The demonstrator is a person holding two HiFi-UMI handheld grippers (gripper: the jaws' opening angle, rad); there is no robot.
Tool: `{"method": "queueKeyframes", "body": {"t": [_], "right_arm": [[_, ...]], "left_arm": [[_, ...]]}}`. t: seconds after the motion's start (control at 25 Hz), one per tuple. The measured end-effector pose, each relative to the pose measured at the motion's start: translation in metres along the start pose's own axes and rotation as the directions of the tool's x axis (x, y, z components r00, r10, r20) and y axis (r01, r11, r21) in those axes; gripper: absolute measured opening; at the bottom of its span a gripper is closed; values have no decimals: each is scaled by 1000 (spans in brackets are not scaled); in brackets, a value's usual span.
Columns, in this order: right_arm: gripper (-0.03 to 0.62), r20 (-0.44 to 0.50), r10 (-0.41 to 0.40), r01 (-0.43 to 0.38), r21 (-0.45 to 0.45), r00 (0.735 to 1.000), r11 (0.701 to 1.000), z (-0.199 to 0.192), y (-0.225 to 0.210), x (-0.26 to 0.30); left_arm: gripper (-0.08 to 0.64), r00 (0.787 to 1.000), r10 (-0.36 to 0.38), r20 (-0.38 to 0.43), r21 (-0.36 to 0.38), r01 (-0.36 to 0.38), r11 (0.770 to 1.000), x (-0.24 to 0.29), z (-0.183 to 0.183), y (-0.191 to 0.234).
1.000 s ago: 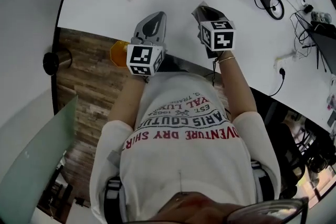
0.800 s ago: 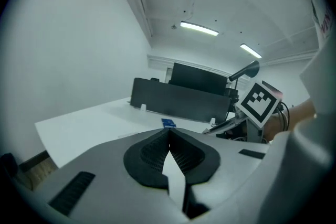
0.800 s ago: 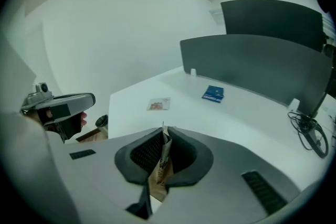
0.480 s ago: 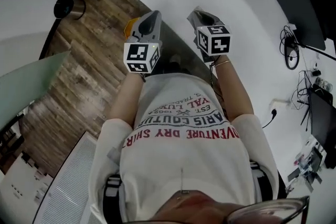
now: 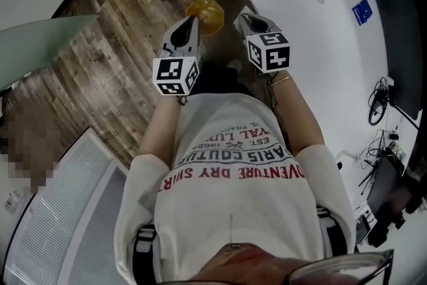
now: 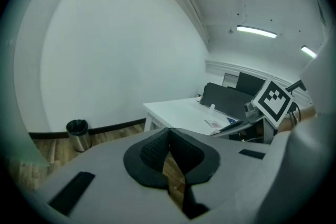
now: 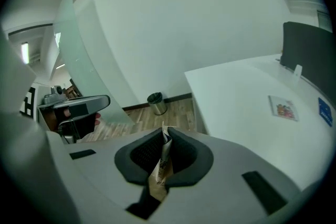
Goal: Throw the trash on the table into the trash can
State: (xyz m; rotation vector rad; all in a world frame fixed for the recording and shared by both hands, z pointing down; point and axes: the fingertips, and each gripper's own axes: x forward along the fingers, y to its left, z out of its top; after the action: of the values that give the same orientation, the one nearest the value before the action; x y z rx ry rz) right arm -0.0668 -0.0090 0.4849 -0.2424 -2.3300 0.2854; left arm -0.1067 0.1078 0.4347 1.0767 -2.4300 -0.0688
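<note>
The right gripper (image 7: 164, 134) clamps a paper scrap (image 7: 161, 168) in its fingers, securing it for disposal in the far trash can (image 7: 156, 103). The left gripper (image 6: 169, 134) has its fingers clenched on nothing.

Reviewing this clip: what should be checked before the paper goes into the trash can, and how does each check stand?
1. Right tongs clamped on the paper scrap: ok.
2. Left tongs shut, nothing between them: ok.
3. Trash can in sight by the wall: ok.
4. Scrap above the can: not ok, it stands far off.
5. Table cleared: not ok, a card and a blue packet lie there.
6. Room inside the can: cannot tell.
</note>
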Motion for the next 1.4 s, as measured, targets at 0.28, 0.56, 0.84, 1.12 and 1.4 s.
{"method": "queueKeyframes", "body": {"t": [0.28,0.56,0.84,1.12,1.4], "right_arm": [[37,-125,79,-84,-39,989,996,-35,59,99],[37,-237,109,-119,-29,965,992,-100,68,205],[37,-305,114,-143,-72,945,987,-172,49,313],[37,-356,115,-154,-82,928,985,-260,8,394],[37,-411,116,-159,-73,904,985,-335,-25,453]], "left_arm": [[23,996,68,-61,-87,-73,994,-15,-51,95],[23,985,113,-129,-146,-132,981,-5,-121,164],[23,977,155,-144,-199,-182,963,20,-201,216],[23,971,182,-157,-220,-214,952,59,-301,243],[25,973,194,-127,-208,-217,954,100,-356,257]]}}
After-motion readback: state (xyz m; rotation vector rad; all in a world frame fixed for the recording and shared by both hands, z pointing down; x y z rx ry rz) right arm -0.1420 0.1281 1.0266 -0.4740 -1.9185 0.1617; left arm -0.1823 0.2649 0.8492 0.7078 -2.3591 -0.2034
